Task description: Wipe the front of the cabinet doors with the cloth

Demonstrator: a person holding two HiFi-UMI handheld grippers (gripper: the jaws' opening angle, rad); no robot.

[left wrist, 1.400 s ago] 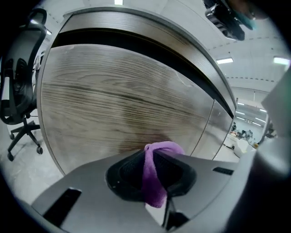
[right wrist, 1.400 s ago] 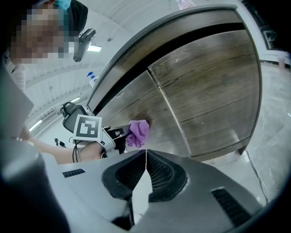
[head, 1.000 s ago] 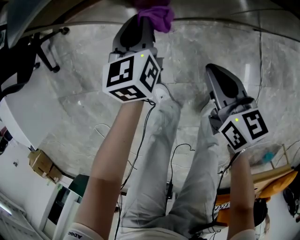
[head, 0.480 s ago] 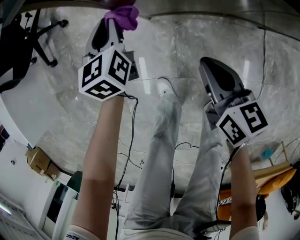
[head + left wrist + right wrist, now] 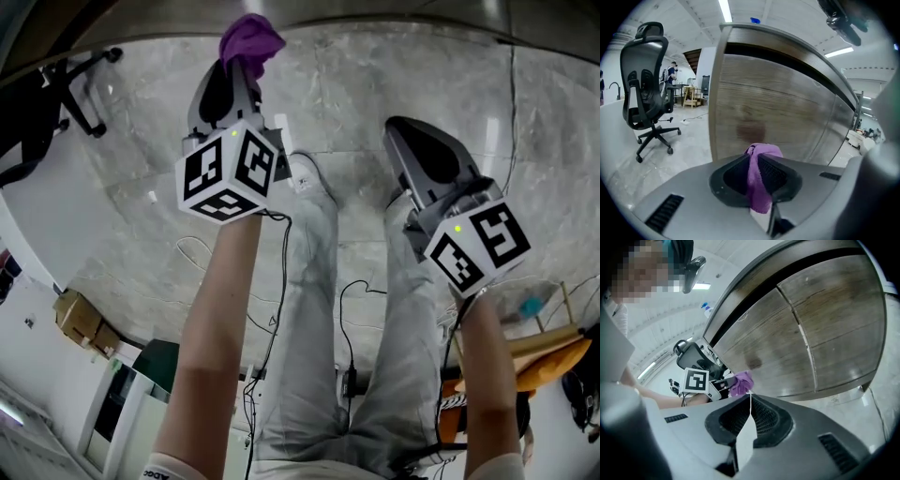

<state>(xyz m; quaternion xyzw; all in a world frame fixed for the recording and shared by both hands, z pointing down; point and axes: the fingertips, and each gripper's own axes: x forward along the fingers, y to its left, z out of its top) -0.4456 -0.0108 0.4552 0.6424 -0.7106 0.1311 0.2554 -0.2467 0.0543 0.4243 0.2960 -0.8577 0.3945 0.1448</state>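
I've got the head camera looking steeply down past both forearms at the floor [image 5: 141, 234], with the left gripper [image 5: 232, 80] and right gripper [image 5: 412, 141] close beneath it. The left gripper view faces the cabinet doors [image 5: 778, 112] from near, chair [image 5: 644, 89] off left. The right gripper view sits farther back, tilted, facing those doors. All three share the cloth [image 5: 249, 39].

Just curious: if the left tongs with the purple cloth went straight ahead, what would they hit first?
Probably the brown wooden cabinet door; the purple cloth in the left tongs would touch first, though depth is unclear.
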